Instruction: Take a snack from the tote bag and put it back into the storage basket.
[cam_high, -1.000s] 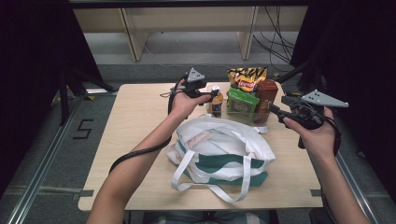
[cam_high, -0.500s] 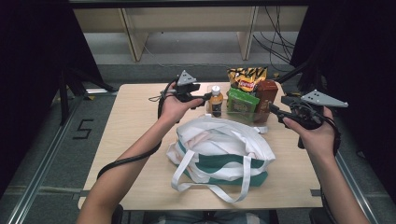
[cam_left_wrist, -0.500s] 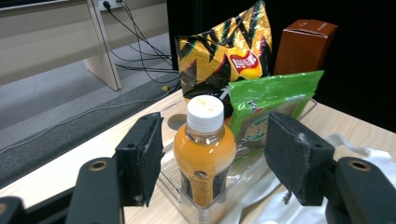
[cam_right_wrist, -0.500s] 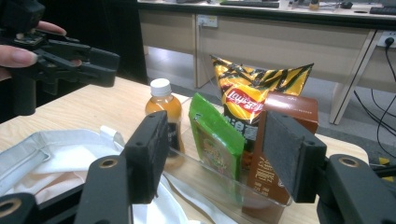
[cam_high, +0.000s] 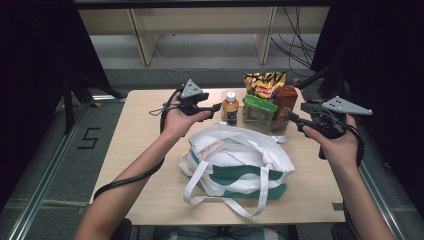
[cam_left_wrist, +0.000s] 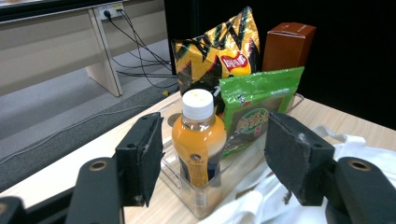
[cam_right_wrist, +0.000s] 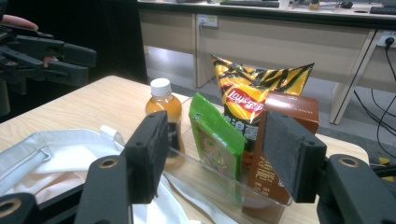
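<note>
Since a second ago the left gripper (cam_high: 216, 106) has drawn away from the bottle (cam_high: 230, 108), sliding leftward over the table (cam_high: 135, 150) and a touch higher; the right gripper (cam_high: 294, 119) has kept its place at the right side, and the bag and the groceries lie as they did. The left gripper's jaws stand wide apart with nothing between the pads, aimed level at the bottle (orange drink, white cap), near it but clear of it; the right gripper's jaws are likewise wide and empty, pointing at the brown box (cam_high: 285, 102) from just beside it without touching. The bottle stands upright at the left end of a clear tray (cam_right_wrist: 224, 179) at the far middle of the table; beside it in the tray stand a green packet (cam_high: 259, 111), the brown box, and behind them a chip bag (cam_high: 264, 84); the white and green tote bag (cam_high: 235, 162) lies in front, its handles trailing toward the person.
</note>
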